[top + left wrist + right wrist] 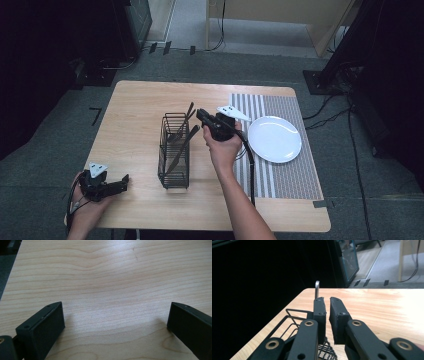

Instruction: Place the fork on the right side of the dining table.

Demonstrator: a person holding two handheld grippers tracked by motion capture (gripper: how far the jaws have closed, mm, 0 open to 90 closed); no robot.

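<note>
Nearest, at about 7 o'clock on the wooden table (140,100), the left gripper (125,181) rests low in the person's left hand (85,212), its jaws aimed toward 3 o'clock. The left gripper view adds what the high view cannot resolve: the jaws are spread wide, with bare wood grain between them and nothing held.

At table centre stands a black wire cutlery basket (174,152), its long axis running 6 to 12 o'clock. The dark utensils (181,142) inside lean with handles up toward 1 o'clock.

Just beside the basket, at 3 o'clock from it, the right hand (223,148) holds the right gripper (201,115) above the handle tips, pointing toward 10 o'clock. The right gripper view shows its jaws nearly together, a narrow gap left; a metal handle tip (317,288) rises just behind the left jaw, whether it is pinched cannot be told.

Farther, at 3 o'clock, a white plate (274,139) lies on a striped placemat (295,180).
</note>
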